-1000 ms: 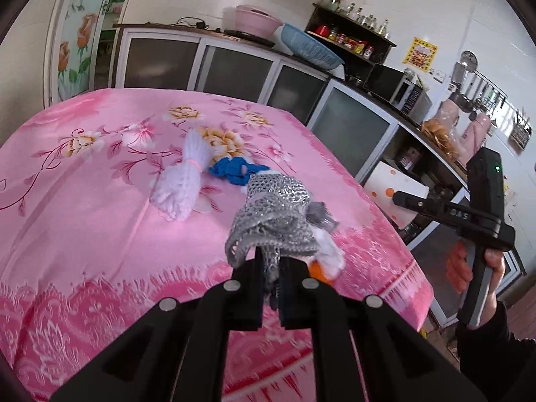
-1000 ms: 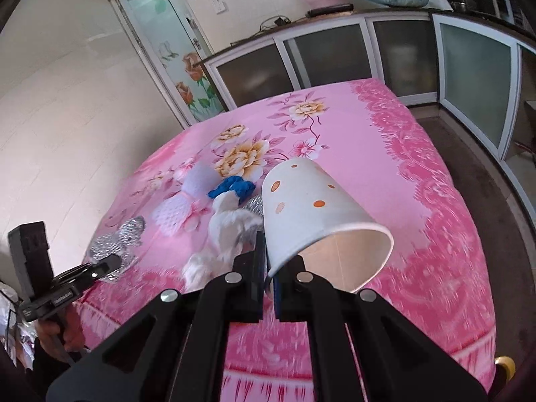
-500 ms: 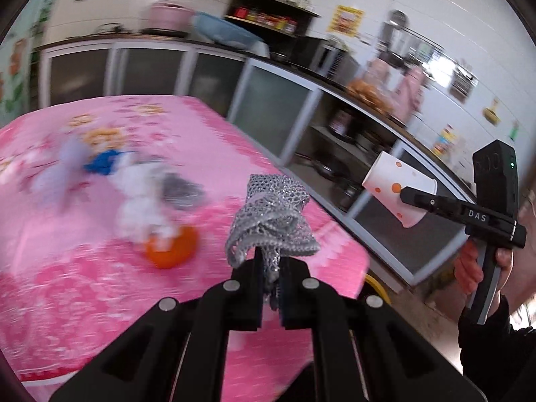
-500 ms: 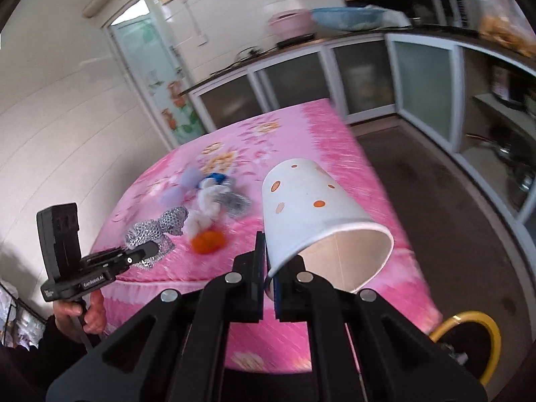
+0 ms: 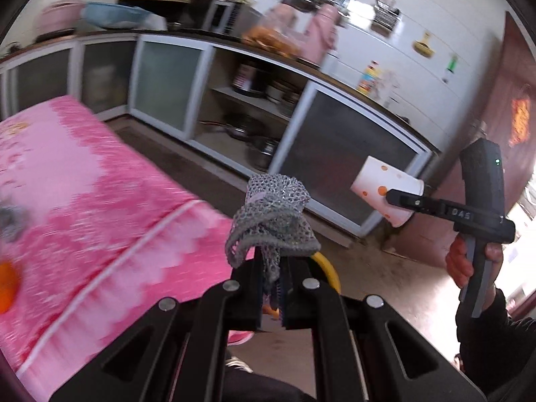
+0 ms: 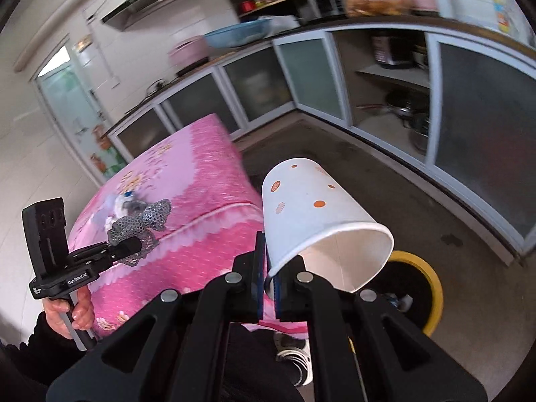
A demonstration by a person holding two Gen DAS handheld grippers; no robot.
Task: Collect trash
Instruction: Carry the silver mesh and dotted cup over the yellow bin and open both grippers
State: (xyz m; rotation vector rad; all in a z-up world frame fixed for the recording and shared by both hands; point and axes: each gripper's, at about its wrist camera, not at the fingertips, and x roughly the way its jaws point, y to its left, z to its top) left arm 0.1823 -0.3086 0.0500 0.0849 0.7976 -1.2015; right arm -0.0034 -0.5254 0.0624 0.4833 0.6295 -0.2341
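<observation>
The left gripper [image 5: 270, 279] is clamped on a crumpled piece of silver-grey mesh [image 5: 273, 214], which bunches up above the closed jaws and hangs in the air past the corner of the table with the pink flowered cloth [image 5: 83, 201]. On that cloth, at the far left of the left wrist view, an orange object [image 5: 6, 284] shows as a blur, and the right wrist view catches a small heap of other scraps [image 6: 122, 202] farther back (too smeared to name). Below the mesh, a yellow-rimmed bin [image 6: 420, 276] stands on the dark floor [image 6: 335, 154], partly hidden by both tools. To the right, the right gripper [image 6: 270, 283] pinches the rim wall of a white paper cup with orange spots [image 6: 311, 214], one finger inside, one outside. The cup lies tilted, mouth toward the camera, above the bin's near edge. A hand [image 5: 464, 263] in a dark sleeve grips that tool's handle.
</observation>
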